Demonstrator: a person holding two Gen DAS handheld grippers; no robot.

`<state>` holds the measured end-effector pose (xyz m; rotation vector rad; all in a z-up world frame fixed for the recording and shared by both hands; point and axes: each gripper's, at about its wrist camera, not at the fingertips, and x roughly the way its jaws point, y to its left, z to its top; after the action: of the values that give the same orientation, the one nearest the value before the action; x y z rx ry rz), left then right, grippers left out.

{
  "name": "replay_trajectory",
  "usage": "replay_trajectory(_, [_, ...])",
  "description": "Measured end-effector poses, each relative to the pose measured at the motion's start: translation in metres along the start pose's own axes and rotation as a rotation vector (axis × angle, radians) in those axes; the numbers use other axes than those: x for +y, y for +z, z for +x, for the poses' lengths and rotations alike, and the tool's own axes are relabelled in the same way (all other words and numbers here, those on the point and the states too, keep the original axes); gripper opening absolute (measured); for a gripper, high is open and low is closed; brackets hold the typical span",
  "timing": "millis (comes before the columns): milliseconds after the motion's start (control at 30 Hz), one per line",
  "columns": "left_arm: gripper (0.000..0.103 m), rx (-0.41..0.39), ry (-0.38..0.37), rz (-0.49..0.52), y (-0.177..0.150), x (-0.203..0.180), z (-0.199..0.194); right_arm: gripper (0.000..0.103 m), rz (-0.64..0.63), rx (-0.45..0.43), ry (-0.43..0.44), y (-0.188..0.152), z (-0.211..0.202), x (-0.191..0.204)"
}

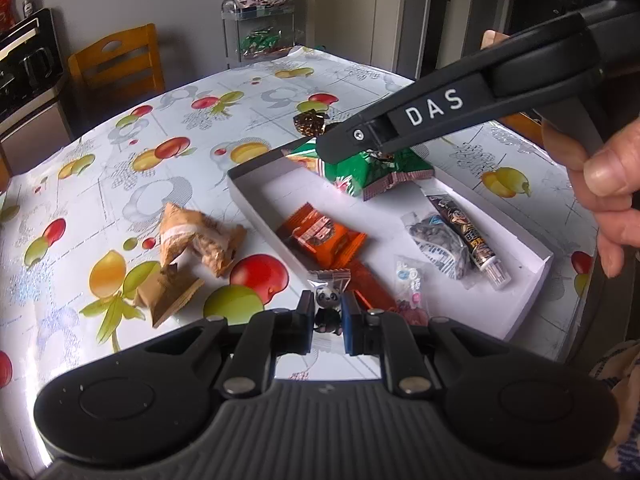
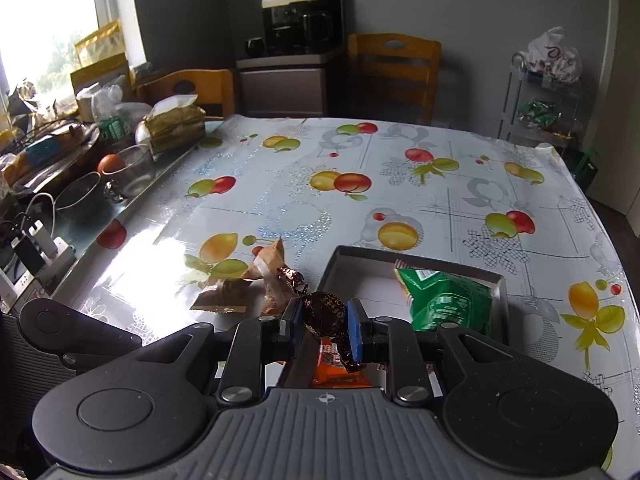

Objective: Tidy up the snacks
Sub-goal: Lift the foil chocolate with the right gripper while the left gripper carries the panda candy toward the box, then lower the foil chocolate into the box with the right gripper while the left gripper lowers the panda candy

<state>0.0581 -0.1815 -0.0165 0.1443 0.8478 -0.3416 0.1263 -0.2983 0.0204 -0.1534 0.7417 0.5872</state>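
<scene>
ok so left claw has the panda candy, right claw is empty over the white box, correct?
Not quite. The right claw isn't empty: it is shut on a brown foil-wrapped candy, as the right wrist view shows. The left claw does hold the panda candy, and the white box is below.

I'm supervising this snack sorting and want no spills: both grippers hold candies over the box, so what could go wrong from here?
1. The right gripper pinches the brown foil candy only by its middle; it may twist free.
2. The left gripper holds the small panda candy at the white box's edge; released there, it may fall outside.
</scene>
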Motion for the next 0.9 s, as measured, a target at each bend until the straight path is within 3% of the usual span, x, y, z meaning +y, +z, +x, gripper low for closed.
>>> replay_trajectory(900, [0.01,-0.011,-0.041,0.065,0.023,-0.028,0.018,0.025,0.073,-0.017,-0.058,-0.015,-0.019,-0.041])
